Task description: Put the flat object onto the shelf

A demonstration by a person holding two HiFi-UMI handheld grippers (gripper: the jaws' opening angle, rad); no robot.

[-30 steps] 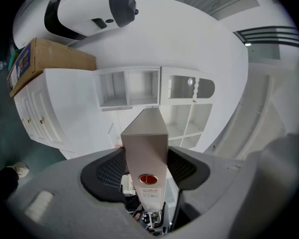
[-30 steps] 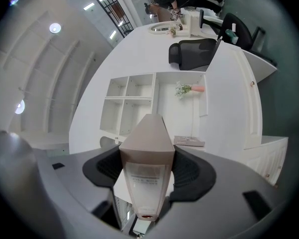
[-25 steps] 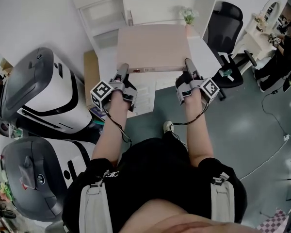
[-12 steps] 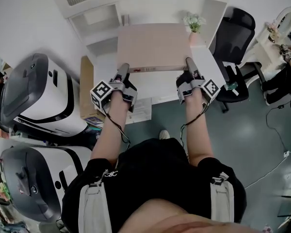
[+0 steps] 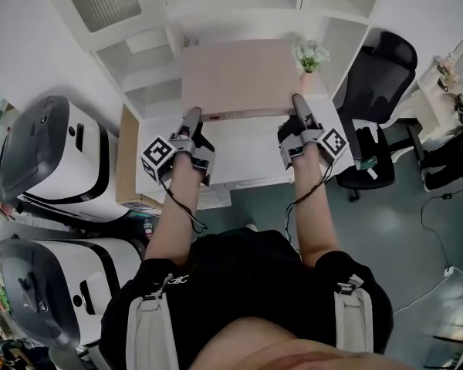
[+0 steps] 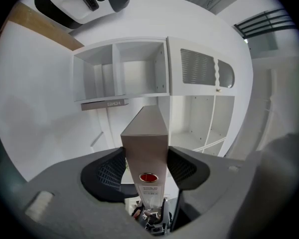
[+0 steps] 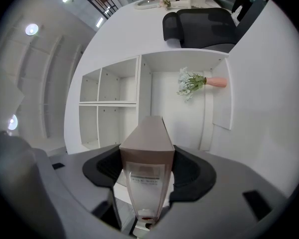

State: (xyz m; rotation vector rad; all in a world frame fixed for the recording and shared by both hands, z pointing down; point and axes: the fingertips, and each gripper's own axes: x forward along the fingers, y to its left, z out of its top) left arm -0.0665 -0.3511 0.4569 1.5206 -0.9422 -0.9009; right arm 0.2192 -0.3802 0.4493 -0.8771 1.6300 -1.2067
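Holding the flat pinkish-beige file box level in the middle of the head view, you have it lifted above the white table, with its near long edge turned toward you. Your left tongs pinch that edge near its left corner, and your right tongs pinch it near the right corner. Each gripper view shows the box's narrow side wedged tight between both jaws, with no gap on either side.

Gripping near the two ends makes sense. A wide, thin thing like this would likely twist or droop from a single hold, and two holds keep it flat. The far edge points at the white open-fronted shelf unit across the top of the frame. By the look of it you are bringing the box in for placement, and it rests on no shelf yet. The left gripper view shows open compartments straight ahead in the upper middle, so the approach seems lined up.

Counting: there is one file box and two tongs, both occupied. One pink vase of white flowers sits near the box's far right corner and could be knocked as you push forward. One black office chair stands at the upper right. Two white-and-black rounded machines sit at the left edge, one above the other.
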